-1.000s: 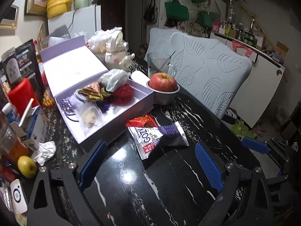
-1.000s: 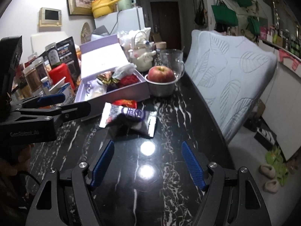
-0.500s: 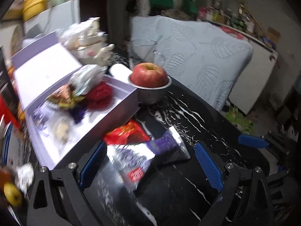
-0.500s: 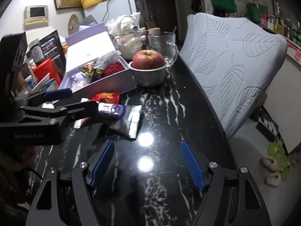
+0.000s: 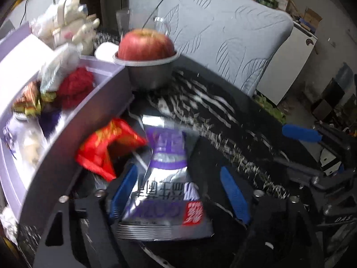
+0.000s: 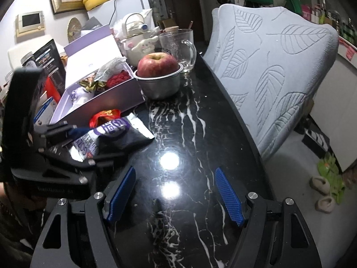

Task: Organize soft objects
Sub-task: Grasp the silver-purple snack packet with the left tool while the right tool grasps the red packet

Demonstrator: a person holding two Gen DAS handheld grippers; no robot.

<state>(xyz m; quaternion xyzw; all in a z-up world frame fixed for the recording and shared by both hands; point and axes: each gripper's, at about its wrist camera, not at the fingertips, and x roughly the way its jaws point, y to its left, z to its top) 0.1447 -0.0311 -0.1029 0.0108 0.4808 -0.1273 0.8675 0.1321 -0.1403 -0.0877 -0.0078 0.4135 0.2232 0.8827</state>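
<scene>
Left gripper [image 5: 176,192] is down over the silver-and-purple foil snack packet [image 5: 165,192], jaws closing with the packet's near end between the blue pads. Left pad [image 5: 122,192] sits at the packet's edge; right pad [image 5: 234,197] is clear of it with a gap showing. Picture is motion-blurred, so contact on the left side can't be confirmed.

Packet lies flat on the black white-veined marble tabletop [image 6: 189,134], long axis running far to near. Crumpled red foil wrapper [image 5: 107,147] touches its far-left side, wedged against the front wall of the open lilac cardboard box [image 5: 67,156]. Box already holds a red knitted ball [image 5: 75,87], gold-and-orange wrappers and a white plastic bag.

Just beyond the box corner: red apple [image 6: 157,64] in a small steel bowl [image 6: 160,84], with a clear glass mug [image 6: 178,47] behind.

Right gripper [image 6: 174,192] hovers over bare tabletop near the table's front, pads spread, nothing between them. It's to the right of the left gripper and apart from it.

Open room: the marble to the right of the packet is bare out to the curved table edge, where a grey leaf-embossed chair back [image 6: 267,71] stands close. Left side is tight against the box wall.
</scene>
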